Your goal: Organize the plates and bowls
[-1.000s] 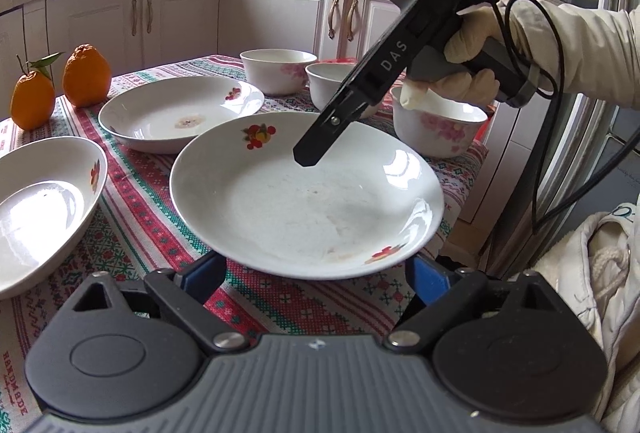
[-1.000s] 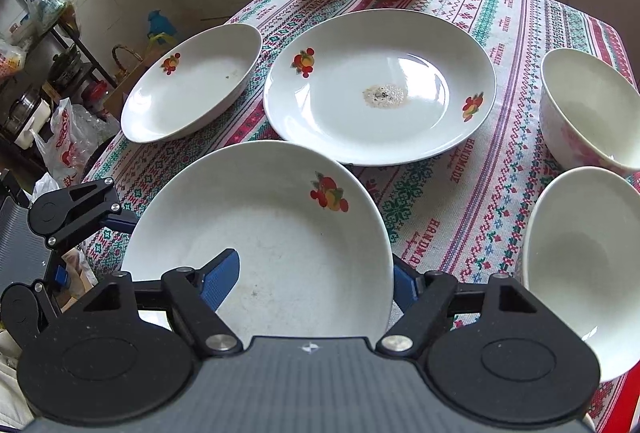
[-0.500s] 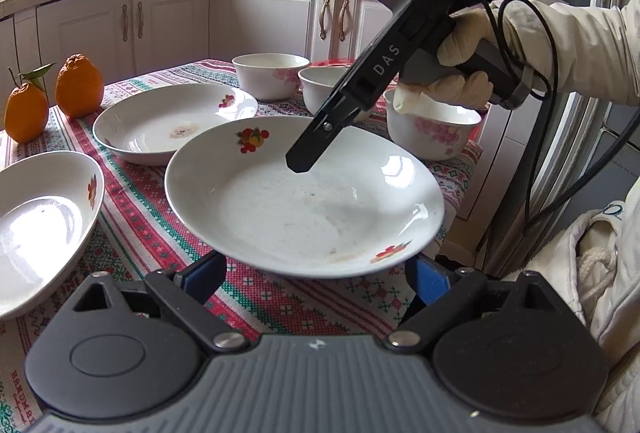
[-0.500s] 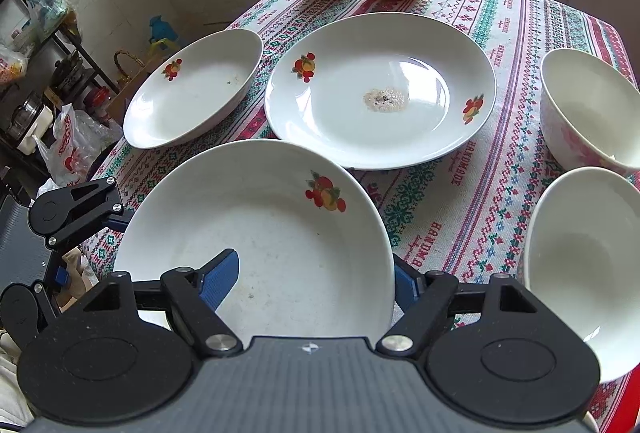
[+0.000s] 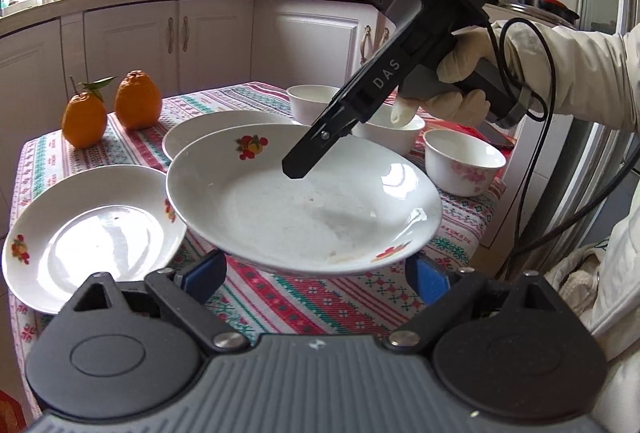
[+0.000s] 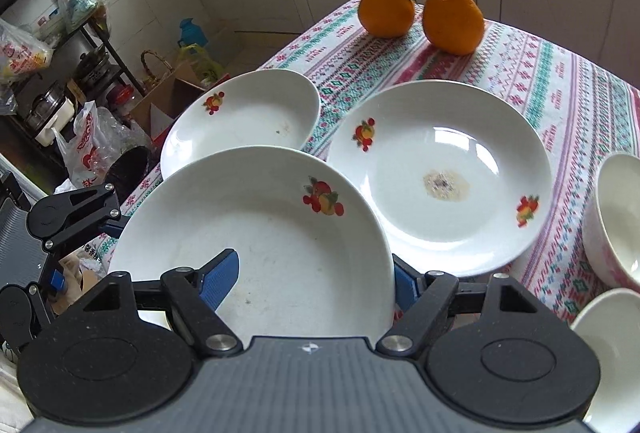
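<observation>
While we hold the lifted plate (image 5: pixel 304 205) above the striped tablecloth (image 5: pixel 320 309), we count three white fruit-print plates in all: this one in the air, a second plate (image 5: pixel 92 237) on the cloth at the left, and a third plate (image 6: pixel 440 173) with a brownish stain at its centre, partly hidden behind the raised one in the left wrist view. Three white bowls (image 5: pixel 464 163) stand near the far right edge, and two oranges (image 5: pixel 138 101) sit side by side at the far corner. Our right gripper (image 6: pixel 316 273) pinches the raised plate's rim, one blue pad above and one below. Our left gripper (image 5: pixel 316 273) has its fingers spread wide under the plate's near edge; we cannot tell whether they touch it.
</observation>
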A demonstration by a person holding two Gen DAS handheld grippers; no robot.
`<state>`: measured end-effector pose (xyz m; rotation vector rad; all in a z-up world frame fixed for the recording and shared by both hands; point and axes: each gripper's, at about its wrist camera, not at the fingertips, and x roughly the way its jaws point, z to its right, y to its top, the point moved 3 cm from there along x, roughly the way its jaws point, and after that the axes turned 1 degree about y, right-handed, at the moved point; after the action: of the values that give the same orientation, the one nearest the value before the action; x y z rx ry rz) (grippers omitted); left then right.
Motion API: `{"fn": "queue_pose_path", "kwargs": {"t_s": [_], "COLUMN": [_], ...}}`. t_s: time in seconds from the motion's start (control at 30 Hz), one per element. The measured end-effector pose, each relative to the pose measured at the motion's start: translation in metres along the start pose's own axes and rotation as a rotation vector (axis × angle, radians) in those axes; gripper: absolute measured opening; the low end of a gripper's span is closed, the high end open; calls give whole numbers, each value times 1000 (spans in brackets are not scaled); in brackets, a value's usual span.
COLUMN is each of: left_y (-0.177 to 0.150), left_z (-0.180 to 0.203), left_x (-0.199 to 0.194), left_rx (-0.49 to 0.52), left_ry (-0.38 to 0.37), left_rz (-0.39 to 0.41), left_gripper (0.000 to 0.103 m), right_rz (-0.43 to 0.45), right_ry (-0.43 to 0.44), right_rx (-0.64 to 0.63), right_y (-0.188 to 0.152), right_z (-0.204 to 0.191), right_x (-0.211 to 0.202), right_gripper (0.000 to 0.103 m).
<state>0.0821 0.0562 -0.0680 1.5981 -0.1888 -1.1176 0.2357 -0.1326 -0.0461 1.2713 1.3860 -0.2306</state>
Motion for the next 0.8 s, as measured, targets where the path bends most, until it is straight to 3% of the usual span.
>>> {"fn": "queue_pose_path", "kwargs": {"t_s": [0.43, 0.8], "left_y": [-5, -14], "left_z": [-68, -98], "left_x": [-33, -35], "left_rx": [-106, -175], "left_ry": [161, 200], "left_rz": [15, 17], "left_gripper": [96, 96], "right_rz": [-29, -52], "right_ry": [99, 131], "right_rx": [-142, -156], "right_y": [89, 117], "right_z": [-37, -41], "right_x": [71, 113], "right_gripper": [83, 83]}}
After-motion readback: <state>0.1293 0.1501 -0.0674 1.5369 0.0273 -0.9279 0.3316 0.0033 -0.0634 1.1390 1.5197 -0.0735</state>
